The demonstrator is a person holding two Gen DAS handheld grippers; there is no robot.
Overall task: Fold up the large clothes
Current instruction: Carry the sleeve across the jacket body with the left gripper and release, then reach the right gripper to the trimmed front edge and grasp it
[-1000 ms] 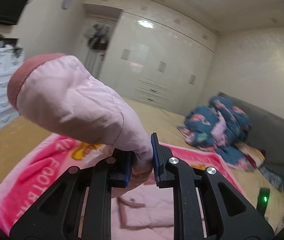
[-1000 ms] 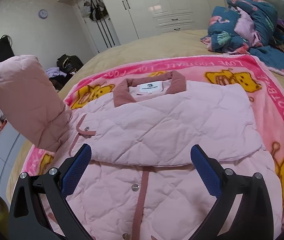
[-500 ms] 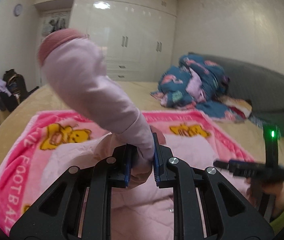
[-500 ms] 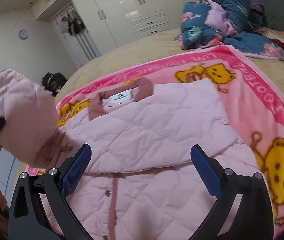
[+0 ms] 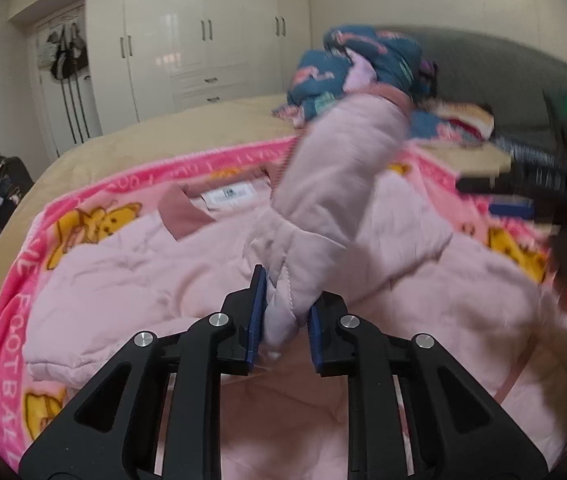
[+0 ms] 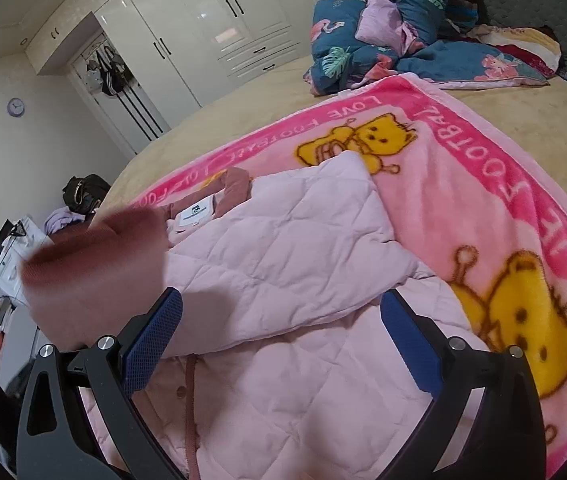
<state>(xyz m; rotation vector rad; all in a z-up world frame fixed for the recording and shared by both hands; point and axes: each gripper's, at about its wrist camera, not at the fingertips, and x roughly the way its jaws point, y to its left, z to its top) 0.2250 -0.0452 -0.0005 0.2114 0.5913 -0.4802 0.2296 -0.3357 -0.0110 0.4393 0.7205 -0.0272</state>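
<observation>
A pink quilted jacket [image 6: 283,248] lies on its back on a pink cartoon blanket [image 6: 483,184], its right side folded over the front. My left gripper [image 5: 283,316] pinches the jacket's other sleeve [image 5: 335,184]. Its jaws are opening, with the fabric still filling the gap between the pads. The sleeve stretches forward across the jacket body [image 5: 143,272], and its dusty-rose cuff [image 6: 95,248] shows blurred at the left of the right wrist view. My right gripper [image 6: 279,344] hovers open over the jacket's lower front with nothing between its fingers. It appears blurred at the right [image 5: 523,184].
A bundled blue flowered quilt [image 6: 383,28] lies at the head of the tan bed, beside the grey headboard [image 5: 503,64]. White wardrobes [image 6: 203,28] line the far wall. A dark bag [image 6: 83,192] and white drawers stand on the floor at the left.
My left gripper has swung the sleeve down and to the right, from upright in the air to lying across the jacket. The right gripper has shifted sideways and stayed open.
</observation>
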